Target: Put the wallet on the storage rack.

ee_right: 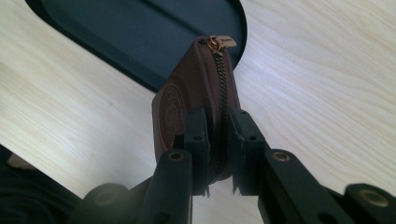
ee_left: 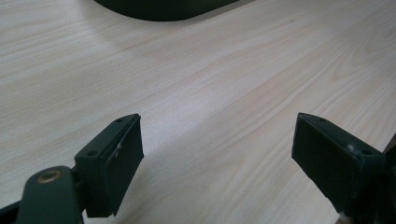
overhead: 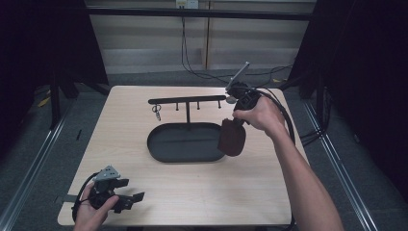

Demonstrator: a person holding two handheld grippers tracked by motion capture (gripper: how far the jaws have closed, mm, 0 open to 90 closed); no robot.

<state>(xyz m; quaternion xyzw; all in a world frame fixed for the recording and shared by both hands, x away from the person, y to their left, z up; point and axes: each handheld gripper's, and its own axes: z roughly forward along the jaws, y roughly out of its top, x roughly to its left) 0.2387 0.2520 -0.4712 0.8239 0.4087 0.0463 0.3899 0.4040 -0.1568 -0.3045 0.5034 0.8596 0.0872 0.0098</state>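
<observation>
A brown zippered pouch (overhead: 232, 137) hangs from my right gripper (overhead: 235, 117) over the right end of the black oval tray (overhead: 185, 142). In the right gripper view the jaws are shut on the pouch (ee_right: 187, 100) along its zipper, with the tray (ee_right: 140, 28) beyond it. A black hook rack (overhead: 187, 100) stands on a post behind the tray, with a small key ring (overhead: 157, 112) hanging from its left end. My left gripper (overhead: 137, 199) rests low at the table's front left corner, jaws wide apart over bare wood (ee_left: 215, 154).
The wooden table (overhead: 202, 187) ends close to the left gripper at the front edge. Cables (overhead: 288, 120) trail from the right gripper toward the back right. Dark curtains flank both sides of the table.
</observation>
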